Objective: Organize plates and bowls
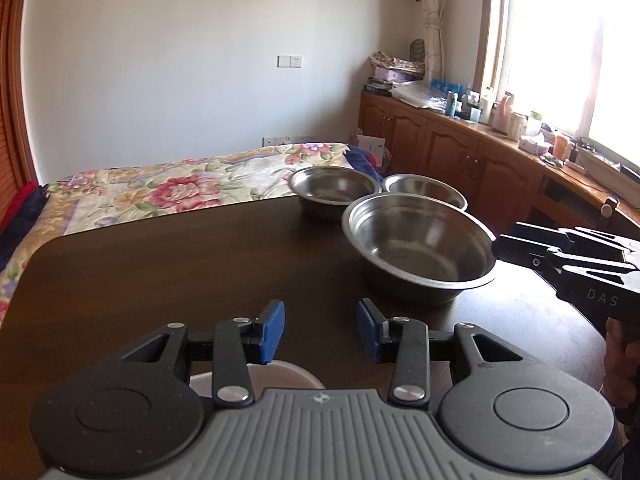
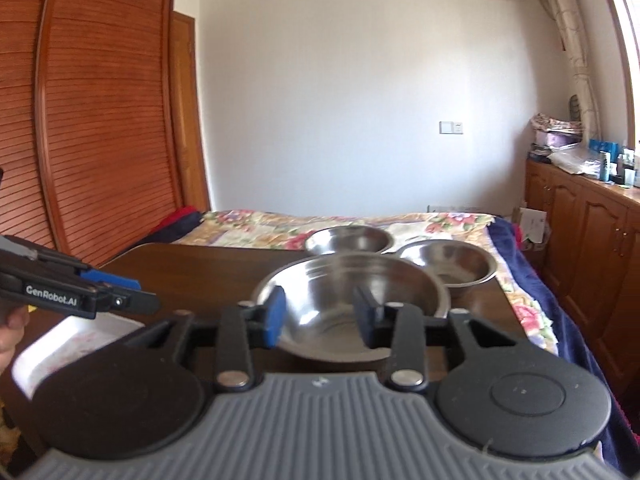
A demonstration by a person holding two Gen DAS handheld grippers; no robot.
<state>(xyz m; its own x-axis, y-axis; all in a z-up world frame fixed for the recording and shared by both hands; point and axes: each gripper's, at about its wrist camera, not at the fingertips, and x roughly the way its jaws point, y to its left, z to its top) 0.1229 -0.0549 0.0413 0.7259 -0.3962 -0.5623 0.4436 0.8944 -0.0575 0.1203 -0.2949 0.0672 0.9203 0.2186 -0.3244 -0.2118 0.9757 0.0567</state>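
- Large steel bowl (image 2: 352,304): sitting upright on the dark table (image 1: 180,280), at twelve o'clock from your right gripper (image 2: 320,316); you are lining up on its near rim, probably to lift it for nesting.
- Two smaller steel bowls: the left one (image 1: 334,192) and the right one (image 1: 426,192) are standing just beyond the large bowl, at eleven and one o'clock, rims close together, likely waiting to be stacked.
- White dish (image 2: 76,344): lying at nine o'clock from your right gripper, directly under your left gripper (image 1: 320,330).
- Right gripper: you are holding it wide open, gripping nothing, its blue pads (image 2: 276,316) framing the bowl's rim.
- Left gripper: you are keeping it equally spread and empty, hovering over the dish.
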